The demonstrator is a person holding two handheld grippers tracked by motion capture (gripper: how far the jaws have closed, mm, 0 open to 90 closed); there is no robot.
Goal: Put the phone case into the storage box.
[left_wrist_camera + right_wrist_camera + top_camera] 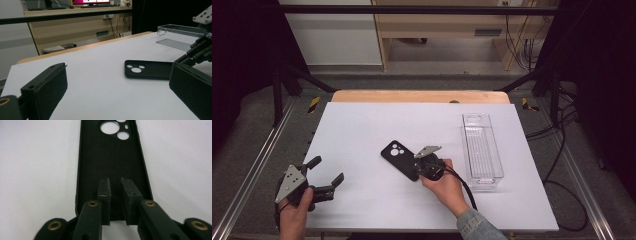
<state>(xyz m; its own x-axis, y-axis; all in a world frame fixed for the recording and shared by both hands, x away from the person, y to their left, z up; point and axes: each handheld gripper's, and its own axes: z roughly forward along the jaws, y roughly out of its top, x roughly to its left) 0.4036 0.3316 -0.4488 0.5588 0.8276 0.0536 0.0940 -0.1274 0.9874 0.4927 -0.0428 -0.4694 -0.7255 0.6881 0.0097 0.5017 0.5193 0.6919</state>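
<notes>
- While right tool (115, 182) hovers at case (112, 160) near end, jaws nearly closed, a narrow gap between, gripping nothing visible.
- Case flat on counter (362, 130), long axis running straight ahead of it.
- Left tool (326, 176) wide open, empty, well apart.

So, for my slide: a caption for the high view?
Right tongs at the black phone case, left tongs open, clear bin alongside.

Phone case (401, 159): matte black, plain, with round cut-outs through which white is seen. Table top (362, 130): plain white, edged in pale wood at the far side. Bin (482, 150): clear, colourless. Gripper jaws: black, with brass-coloured rivets. Sleeve (477, 227): blue denim.
</notes>
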